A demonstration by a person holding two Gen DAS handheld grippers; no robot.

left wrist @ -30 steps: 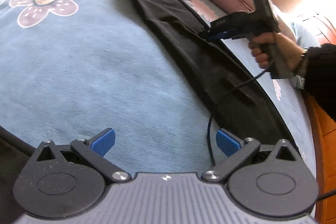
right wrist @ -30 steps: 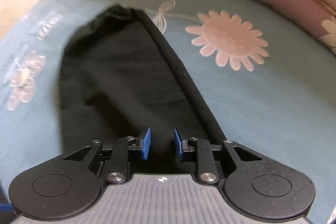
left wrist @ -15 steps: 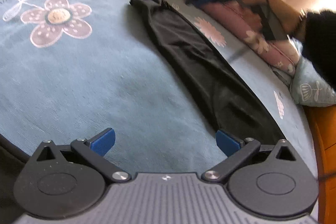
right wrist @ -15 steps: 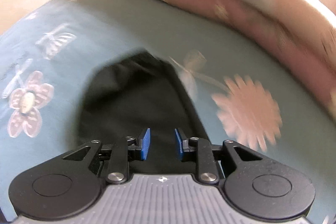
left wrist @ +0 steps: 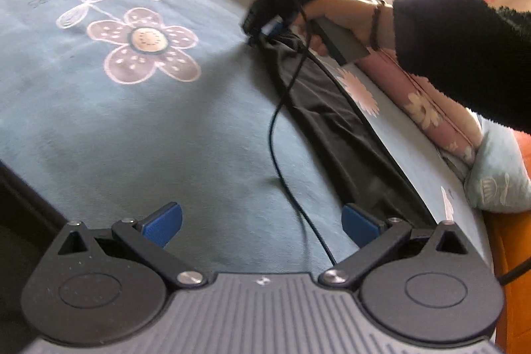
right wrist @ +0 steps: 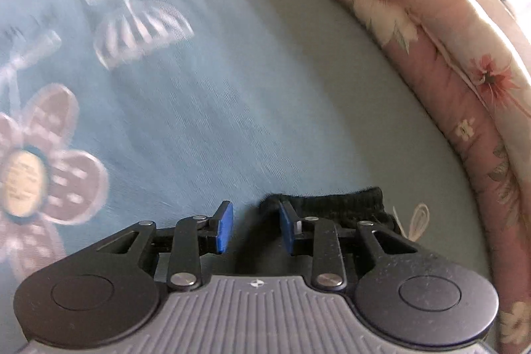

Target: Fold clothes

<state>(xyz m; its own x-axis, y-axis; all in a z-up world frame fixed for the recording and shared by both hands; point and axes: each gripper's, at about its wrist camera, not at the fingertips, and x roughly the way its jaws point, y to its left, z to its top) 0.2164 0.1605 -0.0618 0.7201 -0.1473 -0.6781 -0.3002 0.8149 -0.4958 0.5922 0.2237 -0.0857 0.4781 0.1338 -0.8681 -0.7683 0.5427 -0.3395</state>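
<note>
Right wrist view: the right gripper (right wrist: 254, 228), jaws just opening and empty, hovers at the black trousers' ribbed cuff (right wrist: 341, 201) on the blue bedspread (right wrist: 232, 88); straddle that hem squarely before pinching. Left gripper (left wrist: 262, 224) waits wide open.

You see: blue flower-print bedsheet (left wrist: 139, 135) | pink floral quilt (right wrist: 464, 82) rolled along its far edge | pale blue pillow (left wrist: 501, 178) at right
</note>
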